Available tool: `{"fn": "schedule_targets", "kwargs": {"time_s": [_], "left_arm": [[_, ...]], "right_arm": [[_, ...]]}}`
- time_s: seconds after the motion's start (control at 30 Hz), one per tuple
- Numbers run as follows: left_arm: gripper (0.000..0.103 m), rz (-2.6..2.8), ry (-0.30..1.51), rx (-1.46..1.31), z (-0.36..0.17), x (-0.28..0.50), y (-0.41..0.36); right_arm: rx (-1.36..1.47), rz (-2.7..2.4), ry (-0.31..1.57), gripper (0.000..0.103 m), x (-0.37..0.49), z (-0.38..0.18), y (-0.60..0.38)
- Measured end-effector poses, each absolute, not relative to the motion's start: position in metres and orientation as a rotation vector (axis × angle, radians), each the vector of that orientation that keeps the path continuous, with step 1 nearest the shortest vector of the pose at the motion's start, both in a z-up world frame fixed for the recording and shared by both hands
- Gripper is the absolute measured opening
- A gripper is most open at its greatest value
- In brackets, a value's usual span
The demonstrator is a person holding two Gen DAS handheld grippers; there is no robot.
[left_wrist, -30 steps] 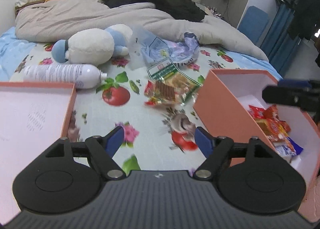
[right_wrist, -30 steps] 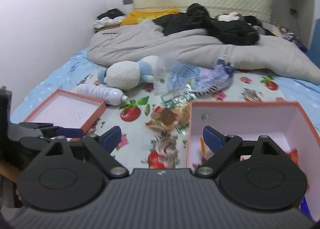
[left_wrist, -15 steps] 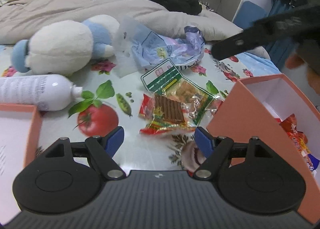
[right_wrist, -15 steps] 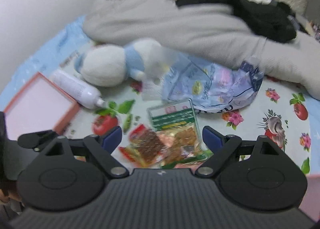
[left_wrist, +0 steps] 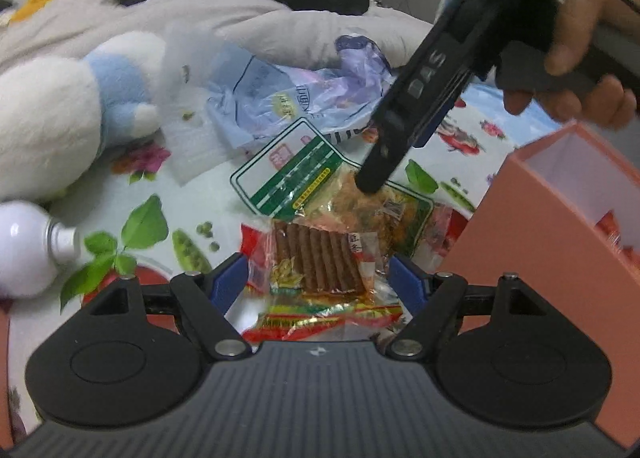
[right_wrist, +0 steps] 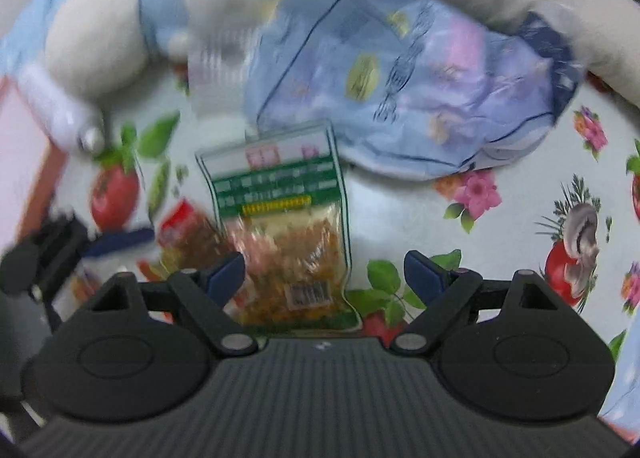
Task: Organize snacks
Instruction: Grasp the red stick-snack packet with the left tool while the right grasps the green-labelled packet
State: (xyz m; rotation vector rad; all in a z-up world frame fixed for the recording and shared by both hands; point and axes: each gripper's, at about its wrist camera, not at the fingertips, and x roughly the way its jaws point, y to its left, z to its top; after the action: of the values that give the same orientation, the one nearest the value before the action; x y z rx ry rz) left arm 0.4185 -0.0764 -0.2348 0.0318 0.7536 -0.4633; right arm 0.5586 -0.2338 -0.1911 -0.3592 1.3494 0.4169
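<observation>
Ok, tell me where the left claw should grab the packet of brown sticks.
Take the packet of brown sticks across its short width, from above. It lies flat on the sheet, overlapping the green-labelled packet, and the left claw is open with a finger at each long edge. Pinch mid-body.

Each black tool, left point(left_wrist: 316, 278) and right point(right_wrist: 325, 272), has blue-tipped fingers, silver pivot screws and a ribbed body; white "DAS" lettering marks one.

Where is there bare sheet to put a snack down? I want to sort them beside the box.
Free: the printed sheet right of the green snack packet, below the blue plastic bag. Another patch lies between the white bottle and the red snack packet. Crowded: the packets against the pink box, where both open grippers are.
</observation>
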Motion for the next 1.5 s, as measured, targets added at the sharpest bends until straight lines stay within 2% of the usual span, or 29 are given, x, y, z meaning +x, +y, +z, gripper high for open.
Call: {"fn": "schedule_targets", "kwargs": {"time_s": [0.1,0.23,0.33,0.43,0.5,0.53,0.6,0.67,1.03,1.2,1.5], "left_arm": [[0.079,-0.477,0.748,0.084,-0.241,0.420,-0.085],[0.071,-0.469,0.770,0.113,-0.249,0.423,-0.089],[0.061,-0.443,0.757,0.133,-0.252,0.423,-0.089],[0.058,-0.441,0.758,0.104,-0.252,0.423,-0.082],[0.057,-0.439,0.751,0.105,-0.252,0.420,-0.080],[0.057,-0.439,0.744,0.107,-0.253,0.418,-0.079],[0.056,-0.432,0.735,0.110,-0.254,0.414,-0.076],[0.056,-0.421,0.729,0.102,-0.254,0.410,-0.072],[0.055,-0.302,0.723,0.025,-0.240,0.384,-0.028],[0.055,-0.258,0.728,-0.007,-0.224,0.358,-0.005],[0.055,-0.194,0.708,-0.053,-0.184,0.308,0.024]], "right_arm": [[-0.416,0.422,1.392,0.088,0.556,-0.201,-0.228],[-0.463,0.455,1.431,0.088,0.551,-0.212,-0.221],[-0.527,0.499,1.467,0.082,0.547,-0.223,-0.213],[-0.553,0.519,1.485,0.082,0.545,-0.230,-0.206],[-0.574,0.545,1.496,0.081,0.541,-0.235,-0.199],[-0.584,0.564,1.503,0.076,0.540,-0.237,-0.194],[-0.619,0.580,1.497,0.077,0.535,-0.239,-0.186],[-0.621,0.583,1.496,0.074,0.534,-0.239,-0.182],[-0.727,0.623,1.330,0.039,0.507,-0.217,-0.148],[-0.724,0.586,1.246,0.033,0.486,-0.201,-0.139],[-0.605,0.565,1.134,0.032,0.436,-0.151,-0.151]]}}
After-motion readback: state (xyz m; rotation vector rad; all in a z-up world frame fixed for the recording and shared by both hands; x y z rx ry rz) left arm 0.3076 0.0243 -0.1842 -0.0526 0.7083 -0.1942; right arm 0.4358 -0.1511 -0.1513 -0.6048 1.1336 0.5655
